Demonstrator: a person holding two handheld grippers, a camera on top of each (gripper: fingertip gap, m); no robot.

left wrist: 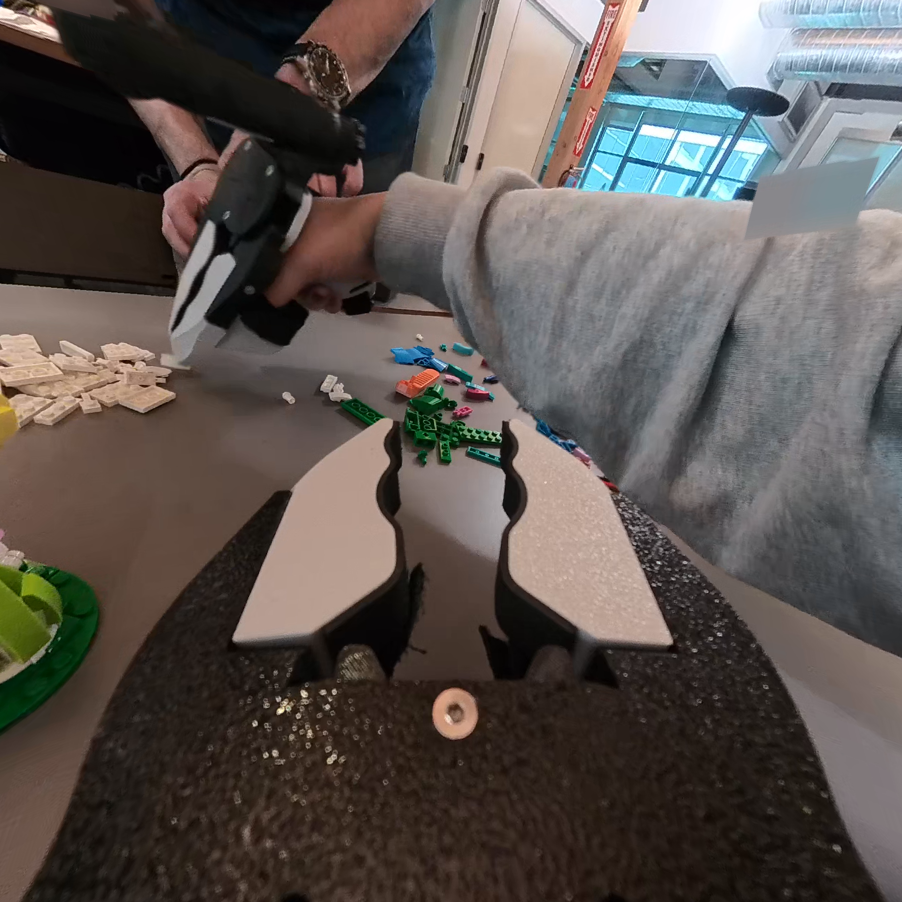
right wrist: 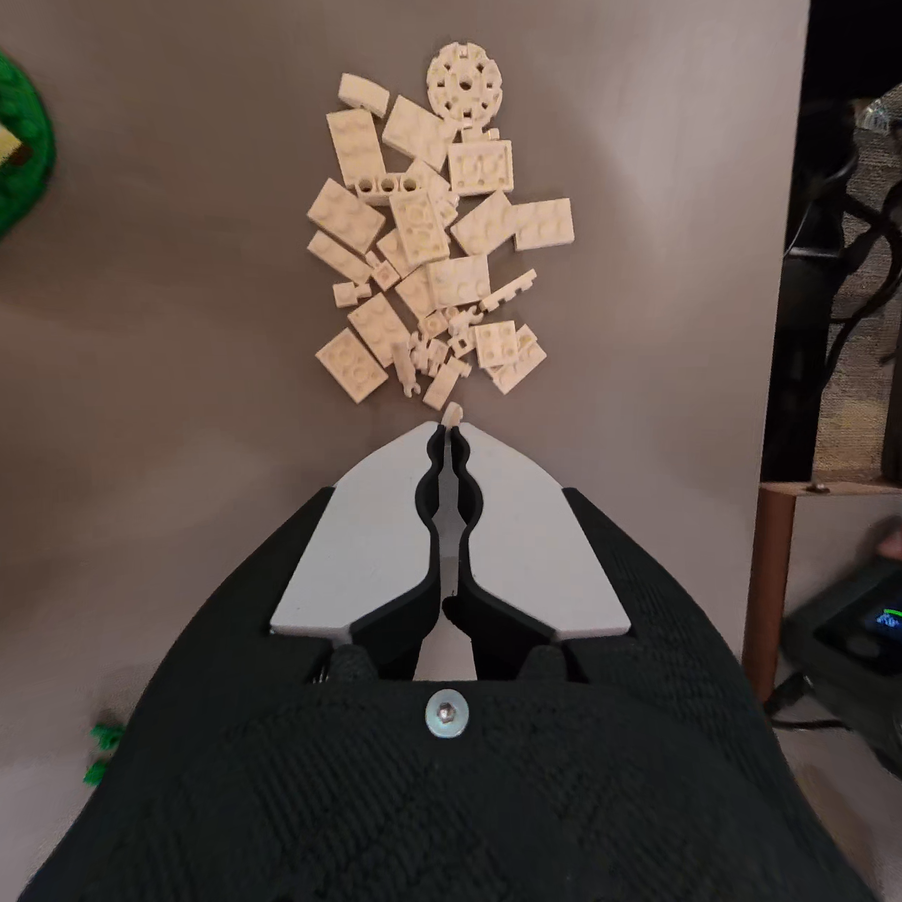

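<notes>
My right gripper (right wrist: 449,427) is shut on a small white brick piece (right wrist: 452,414) that sticks out from its fingertips, just short of a pile of white bricks (right wrist: 429,234) on the grey table (right wrist: 171,341). The left wrist view shows this gripper (left wrist: 183,349) too, with the white piece (left wrist: 174,361) at its tip beside the white pile (left wrist: 73,380). My left gripper (left wrist: 451,429) is open and empty, held above the table in front of a heap of green bricks (left wrist: 439,429).
Blue (left wrist: 415,354), orange (left wrist: 417,381) and pink pieces lie beyond the green heap. A round green plate with lime parts (left wrist: 44,649) sits at the left and also shows in the right wrist view (right wrist: 19,146). A grey sleeve (left wrist: 634,317) crosses the right. Another person's hands (left wrist: 190,210) are behind. The table edge (right wrist: 800,244) runs along the right. Tip to tip, the grippers are about 25 centimetres apart.
</notes>
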